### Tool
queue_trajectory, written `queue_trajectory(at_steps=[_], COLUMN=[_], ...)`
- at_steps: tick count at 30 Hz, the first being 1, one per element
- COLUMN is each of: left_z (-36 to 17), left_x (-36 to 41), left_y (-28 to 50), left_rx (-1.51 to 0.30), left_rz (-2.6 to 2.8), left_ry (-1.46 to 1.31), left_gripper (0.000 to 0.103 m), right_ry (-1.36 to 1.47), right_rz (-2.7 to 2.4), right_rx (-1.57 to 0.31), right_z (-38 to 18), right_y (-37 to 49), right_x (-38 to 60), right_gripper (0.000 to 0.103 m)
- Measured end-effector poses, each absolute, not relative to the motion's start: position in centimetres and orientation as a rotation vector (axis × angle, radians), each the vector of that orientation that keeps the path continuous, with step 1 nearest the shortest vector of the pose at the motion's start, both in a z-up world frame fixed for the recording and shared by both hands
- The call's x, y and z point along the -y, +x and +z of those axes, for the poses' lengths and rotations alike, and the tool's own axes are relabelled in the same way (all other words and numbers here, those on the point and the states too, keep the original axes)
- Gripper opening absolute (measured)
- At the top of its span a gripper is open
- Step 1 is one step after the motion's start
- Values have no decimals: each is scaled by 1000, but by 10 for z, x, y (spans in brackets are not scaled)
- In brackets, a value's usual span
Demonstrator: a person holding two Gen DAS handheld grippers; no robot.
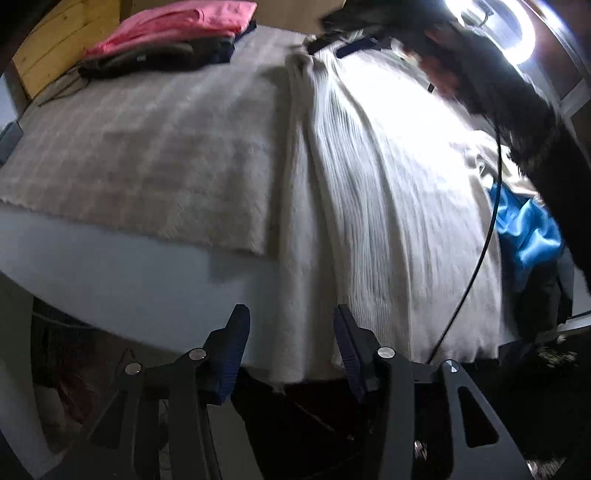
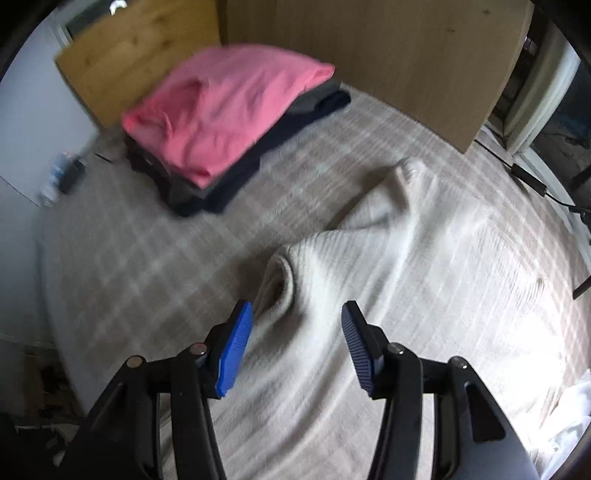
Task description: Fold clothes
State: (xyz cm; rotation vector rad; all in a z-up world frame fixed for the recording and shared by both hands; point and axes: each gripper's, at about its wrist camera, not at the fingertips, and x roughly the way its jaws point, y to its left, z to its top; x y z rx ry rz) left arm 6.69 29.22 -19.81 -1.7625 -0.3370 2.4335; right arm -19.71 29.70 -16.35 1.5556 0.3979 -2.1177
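Observation:
A cream ribbed sweater (image 1: pixel 376 206) lies stretched across the bed, its hem hanging over the near edge. My left gripper (image 1: pixel 291 321) is open and empty just in front of that hem. In the right wrist view the same sweater (image 2: pixel 369 280) lies rumpled, with a sleeve (image 2: pixel 402 177) pointing away. My right gripper (image 2: pixel 297 317) is open and empty just above the sweater's folded edge. The right gripper (image 1: pixel 354 46) also shows at the far end of the sweater in the left wrist view, blurred.
A folded stack with a pink garment (image 2: pixel 221 110) on top of dark clothes sits at the far left of the plaid blanket (image 2: pixel 140 266). A blue cloth (image 1: pixel 524 229) lies at the right. A wooden headboard (image 2: pixel 369 48) stands behind. A bright ring lamp (image 1: pixel 498 22) glares.

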Motion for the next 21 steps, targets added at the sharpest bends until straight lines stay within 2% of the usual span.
queue_trajectory(at_steps=[4, 5, 6, 7, 8, 9, 10, 16, 21], left_z=[-211, -213, -215, -214, -215, -214, -213, -170, -136], left_x=[-302, -303, -303, -304, -305, -305, -305, -320, -354], left_y=[70, 71, 72, 73, 74, 75, 76, 90, 109], left_rx=[260, 257, 251, 237, 222, 214, 220, 140, 16], left_rz=[2474, 2475, 2481, 2494, 2502, 2504, 2506, 2494, 2382], left_ry=[-1766, -1766, -1756, -1736, -1717, -1704, -1692, -1519, -1412], left_gripper=[42, 42, 37, 30, 11, 6, 6, 5, 5], right_ry=[1632, 1635, 1633, 1633, 1631, 1624, 1617, 1578, 1560], right_rz=[-2100, -2103, -2109, -2109, -2103, -2102, -2103, -2122, -2199], right_rx=[-445, -456, -459, -457, -437, -407, -377, 24, 174], right_z=[-185, -189, -192, -195, -196, -195, -194, -172, -164], right_y=[-205, -205, -205, -205, -205, -205, -205, -210, -201], right_x=[-285, -284, -284, -284, -286, -289, -293, -362, -431], right_gripper=[50, 47, 42, 27, 21, 17, 13, 12, 11])
